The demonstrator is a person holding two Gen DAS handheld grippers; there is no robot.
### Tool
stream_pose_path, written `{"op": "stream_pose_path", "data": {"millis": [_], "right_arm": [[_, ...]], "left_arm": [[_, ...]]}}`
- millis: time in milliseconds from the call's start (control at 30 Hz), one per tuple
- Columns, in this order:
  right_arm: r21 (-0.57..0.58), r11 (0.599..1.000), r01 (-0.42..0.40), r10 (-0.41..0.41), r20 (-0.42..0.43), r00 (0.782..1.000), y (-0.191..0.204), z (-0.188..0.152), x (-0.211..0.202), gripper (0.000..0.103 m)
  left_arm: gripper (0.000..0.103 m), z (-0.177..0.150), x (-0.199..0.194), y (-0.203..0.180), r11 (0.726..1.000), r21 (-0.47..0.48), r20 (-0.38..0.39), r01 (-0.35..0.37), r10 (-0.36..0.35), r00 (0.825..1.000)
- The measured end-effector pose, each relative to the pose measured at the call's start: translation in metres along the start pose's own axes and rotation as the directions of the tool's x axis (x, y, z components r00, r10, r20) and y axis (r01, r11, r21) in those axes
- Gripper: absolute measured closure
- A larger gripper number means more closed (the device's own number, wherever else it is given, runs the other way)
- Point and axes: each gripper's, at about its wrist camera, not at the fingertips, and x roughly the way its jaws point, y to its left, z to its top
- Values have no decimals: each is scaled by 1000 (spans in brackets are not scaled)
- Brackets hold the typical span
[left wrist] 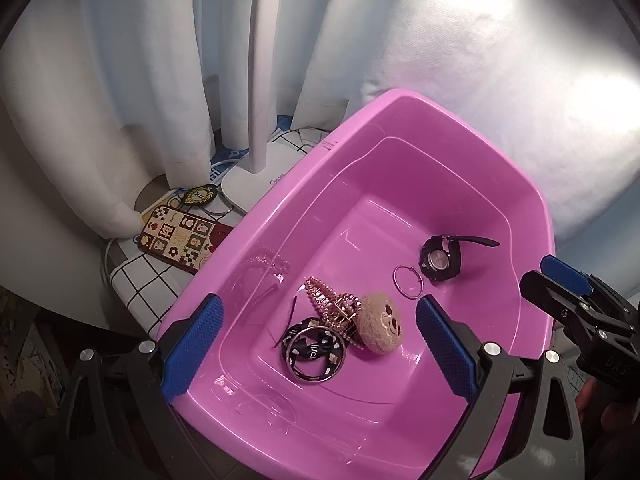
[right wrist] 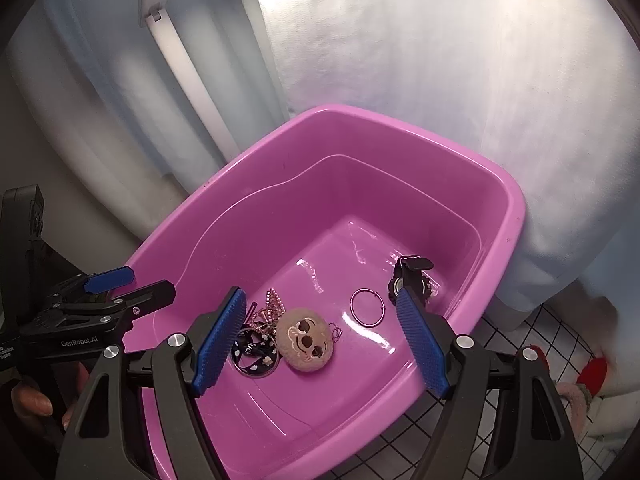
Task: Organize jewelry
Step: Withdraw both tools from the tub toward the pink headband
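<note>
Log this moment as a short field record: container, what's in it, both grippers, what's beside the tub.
container: pink plastic tub
contents: black wristwatch, thin hoop earring, plush smiley charm, rose-gold claw clip, black patterned scrunchie inside a metal bangle
left gripper: open, holding nothing, above tub
right gripper: open, holding nothing, above tub
beside tub: patterned phone case, white lamp base

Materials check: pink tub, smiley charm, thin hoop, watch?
Pink tub: glossy moulded plastic, going by the sharp glare streaks on its floor.
Smiley charm: beige plush, fuzzy matte nap with a stitched face.
Thin hoop: looks like polished metal wire with a pinkish tint; could be coated.
Watch: black matte case and strap, probably rubber or resin.
</note>
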Motion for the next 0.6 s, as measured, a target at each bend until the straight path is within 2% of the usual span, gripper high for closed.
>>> {"op": "stream_pose_path", "data": {"millis": [100, 600], "right_arm": [[-1, 1000, -5, 5, 19, 1000, 4, 0, -7, 29], [64, 998, 19, -25, 100, 995, -11, -22, -55, 29]], "left_arm": [[8, 3, -7, -3, 1000, 11, 19, -19, 19, 1000], [8, 5, -32, -28, 998, 65, 56, 23, -27, 998]]}}
